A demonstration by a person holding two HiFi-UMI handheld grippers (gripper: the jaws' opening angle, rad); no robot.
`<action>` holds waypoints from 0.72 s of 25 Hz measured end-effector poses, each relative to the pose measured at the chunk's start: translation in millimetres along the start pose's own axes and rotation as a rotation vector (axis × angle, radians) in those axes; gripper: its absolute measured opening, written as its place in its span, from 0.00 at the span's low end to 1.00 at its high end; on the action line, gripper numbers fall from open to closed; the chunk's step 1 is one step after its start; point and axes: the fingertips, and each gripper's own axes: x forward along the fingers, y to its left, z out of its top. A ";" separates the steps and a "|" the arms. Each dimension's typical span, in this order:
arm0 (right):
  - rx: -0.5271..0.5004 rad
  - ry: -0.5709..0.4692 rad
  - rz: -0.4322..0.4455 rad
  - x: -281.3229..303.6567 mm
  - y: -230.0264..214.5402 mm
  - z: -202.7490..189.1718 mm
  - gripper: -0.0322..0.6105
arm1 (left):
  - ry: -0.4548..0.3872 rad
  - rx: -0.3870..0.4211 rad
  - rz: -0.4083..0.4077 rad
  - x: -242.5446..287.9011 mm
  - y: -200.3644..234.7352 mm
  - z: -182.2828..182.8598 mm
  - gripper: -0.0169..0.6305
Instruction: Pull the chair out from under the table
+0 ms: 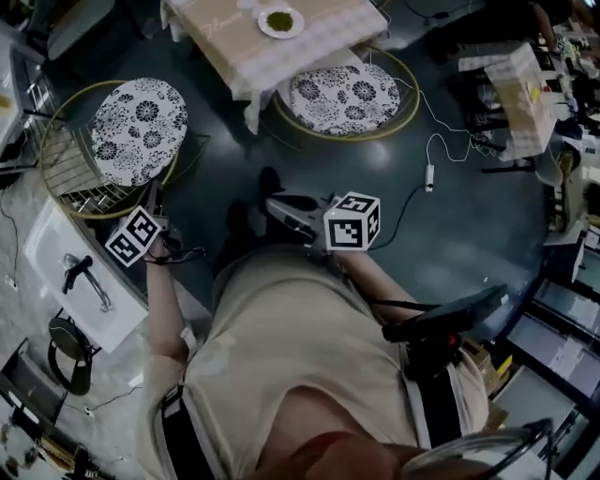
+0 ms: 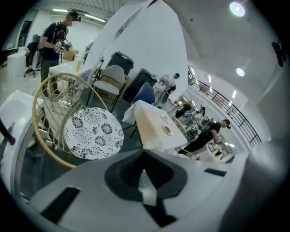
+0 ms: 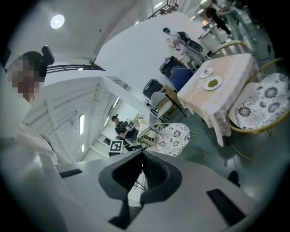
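A table (image 1: pixel 272 42) under a pale cloth stands at the top of the head view, with a plate (image 1: pixel 280 22) on it. One gold-framed chair with a floral cushion (image 1: pixel 345 98) is tucked partly under the table's right side. A second such chair (image 1: pixel 139 129) stands free on the left. My left gripper (image 1: pixel 155 204) hovers just below that free chair, shut and empty. My right gripper (image 1: pixel 274 202) hangs over the dark floor below the table, also shut with nothing in it. The free chair (image 2: pixel 93 132) and the table (image 2: pixel 156 127) fill the left gripper view; the tucked chair (image 3: pixel 260 102) shows in the right gripper view.
A white sink unit (image 1: pixel 80 281) stands at the left by the free chair. A white cable with a switch (image 1: pixel 429 175) trails across the floor right of the tucked chair. Shelves and boxes (image 1: pixel 520 89) line the right side. People (image 2: pixel 54 38) work in the background.
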 end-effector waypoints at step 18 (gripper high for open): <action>-0.083 -0.094 -0.051 -125.1 -22.5 -38.5 0.07 | 0.031 0.248 -0.161 -4.0 -159.3 -64.6 0.04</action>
